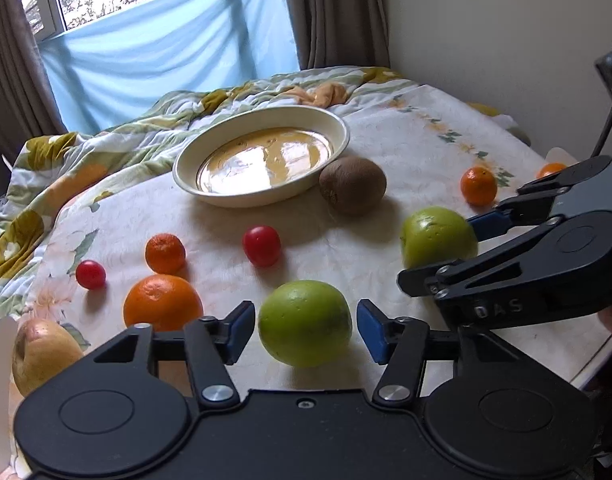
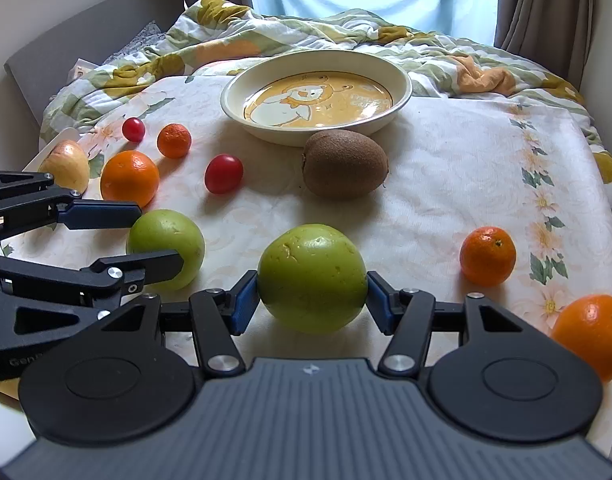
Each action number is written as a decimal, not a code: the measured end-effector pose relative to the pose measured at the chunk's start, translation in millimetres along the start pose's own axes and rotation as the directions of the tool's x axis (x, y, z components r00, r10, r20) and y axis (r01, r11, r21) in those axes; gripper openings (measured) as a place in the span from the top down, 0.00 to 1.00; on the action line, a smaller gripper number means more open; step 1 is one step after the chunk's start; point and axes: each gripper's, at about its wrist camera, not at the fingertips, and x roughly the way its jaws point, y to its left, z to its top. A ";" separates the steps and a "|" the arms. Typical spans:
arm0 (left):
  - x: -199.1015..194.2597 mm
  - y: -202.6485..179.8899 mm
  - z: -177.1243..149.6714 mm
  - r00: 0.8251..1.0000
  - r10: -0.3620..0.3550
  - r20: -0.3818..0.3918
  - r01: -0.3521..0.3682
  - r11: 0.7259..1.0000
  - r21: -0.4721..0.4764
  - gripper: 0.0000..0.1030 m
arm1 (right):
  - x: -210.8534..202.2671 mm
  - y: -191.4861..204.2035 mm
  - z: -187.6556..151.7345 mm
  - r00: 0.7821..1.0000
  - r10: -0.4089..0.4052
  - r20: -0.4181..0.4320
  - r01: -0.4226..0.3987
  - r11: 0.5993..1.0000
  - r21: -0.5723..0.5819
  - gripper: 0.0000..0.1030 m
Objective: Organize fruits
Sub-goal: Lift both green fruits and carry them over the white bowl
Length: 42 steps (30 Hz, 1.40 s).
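Step in hand: each hand's tongs frame a green apple; judged from the layout, both are meant for the bowl.
Left tongs: open, the blue pads a little clear of the left apple on both sides; nothing is held.
Right tongs: pads pressed on both flanks of the right apple, a grip at about half span.
Where the fruit is: both apples rest on the flowered cloth over the worktop, near the front edge, side by side and apart; the bowl stands empty behind them, a kiwi just in front of its rim.
Other fruit: two tomatoes, oranges and tangerines lie scattered on either side; a yellow apple sits at the far left edge.
Doing it well: close the left pads across the apple's widest part before lifting; raise each apple straight up, pass above the kiwi, and set it low into the bowl so it does not roll.
Risk: the two tools stand close; moving one at a time should avoid a knock.
Hand pose: both tools tilt downward toward the cloth, the right one's fingers reaching in from the left apple's right side.
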 end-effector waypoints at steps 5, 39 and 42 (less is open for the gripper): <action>8.2 8.5 -2.3 1.000 -0.003 -0.016 0.002 1.000 -0.029 0.43 | -1.7 -1.5 1.0 1.000 -0.002 -0.003 0.002 1.000 0.010 0.30; 40.3 88.4 145.5 0.997 -0.011 0.077 0.018 0.995 -0.095 0.43 | -30.0 -28.1 116.4 0.989 -0.087 0.122 0.082 0.996 0.041 0.30; 67.2 93.5 158.4 0.998 -0.031 0.051 0.036 0.996 -0.087 0.43 | -18.1 -34.9 127.2 0.988 -0.103 0.114 0.097 0.994 0.059 0.30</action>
